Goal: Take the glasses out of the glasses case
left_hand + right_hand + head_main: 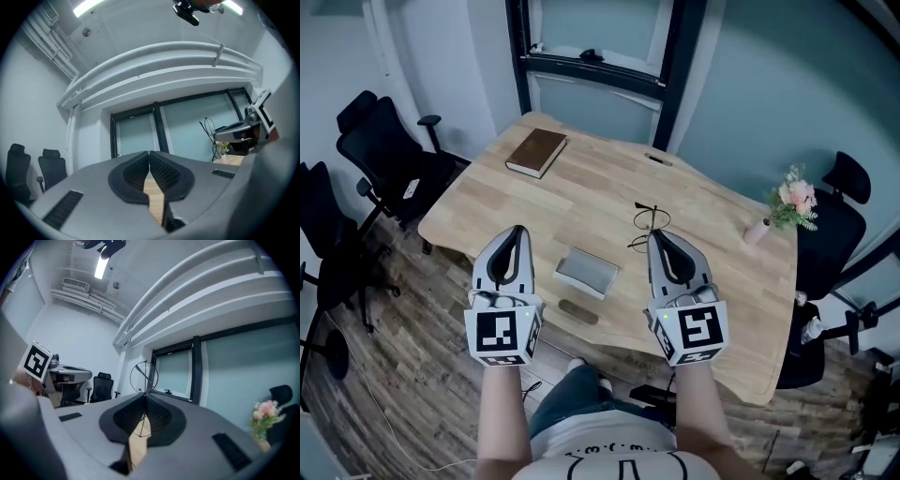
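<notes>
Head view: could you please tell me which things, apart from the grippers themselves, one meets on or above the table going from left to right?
brown book → grey glasses case → glasses, pinched in the right gripper → small vase of flowers

The left gripper and right gripper are moulded grey with black pads; a white shirt and jeans are worn.

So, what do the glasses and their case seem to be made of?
The glasses have thin dark wire rims, probably metal, with clear round lenses. The case is a grey matte box, perhaps fabric-covered or plastic; it is too small to tell.
</notes>
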